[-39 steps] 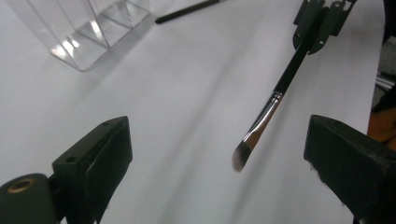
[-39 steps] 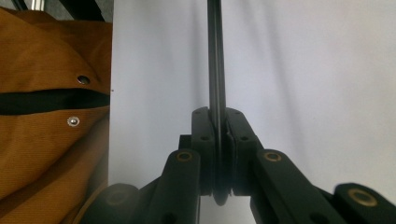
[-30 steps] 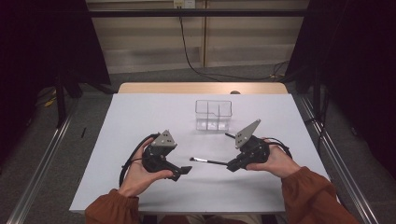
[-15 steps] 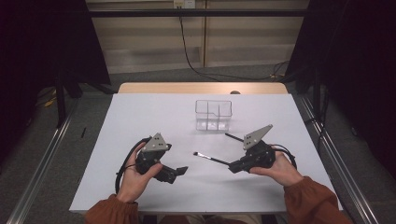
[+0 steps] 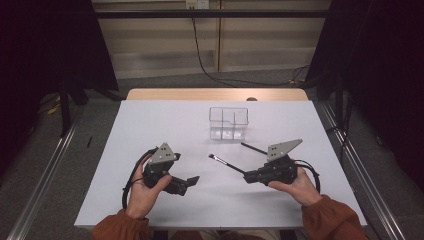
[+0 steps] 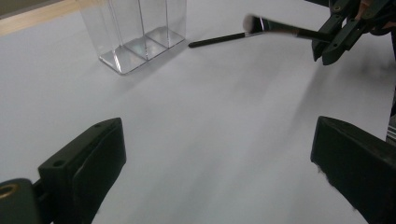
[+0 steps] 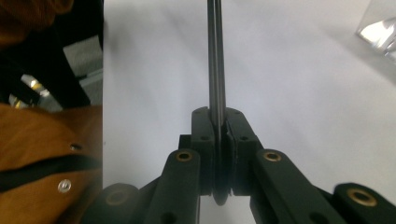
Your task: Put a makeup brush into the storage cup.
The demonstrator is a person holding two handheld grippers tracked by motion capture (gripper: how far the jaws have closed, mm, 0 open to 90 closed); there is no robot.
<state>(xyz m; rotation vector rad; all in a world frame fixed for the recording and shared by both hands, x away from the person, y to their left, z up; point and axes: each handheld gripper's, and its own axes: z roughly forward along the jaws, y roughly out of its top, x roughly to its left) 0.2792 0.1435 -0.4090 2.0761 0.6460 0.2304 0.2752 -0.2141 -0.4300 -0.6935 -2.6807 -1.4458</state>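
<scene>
**Right jaws pinch a makeup brush; left jaws stand spread over bare table**

The right gripper [image 5: 248,176] has its black jaws pressed together on the thin, dark, glossy handle of a makeup brush [image 5: 227,164]; in the right gripper view the handle [image 7: 215,70] runs straight up out of the clamped pads. The left gripper [image 5: 192,182] has its jaws spread wide, with nothing between its blocky matte pads [image 6: 100,158].

Table [image 5: 150,130]: a large, smooth, white rectangular surface with a pale wooden strip along its far edge. Wide bare room lies between the two grippers and along the left side.

Organizer [image 5: 229,122]: a clear, hard-plastic box with straight walls and inner dividers, standing upright at the far middle of the table, well apart from both grippers.

Hands: the left hand [image 5: 145,187] wraps its gripper from below, jaws aimed toward the table's middle. The right hand [image 5: 297,182] holds its gripper nearly level, jaws aimed to the left. Both sleeves are rust-orange.

Brush: its handle slants from the right jaws up and left, with the small pale-tipped head [image 6: 254,22] clear of the table. A second slim dark brush [image 5: 254,148] lies flat just beside the organizer's near right corner.
</scene>
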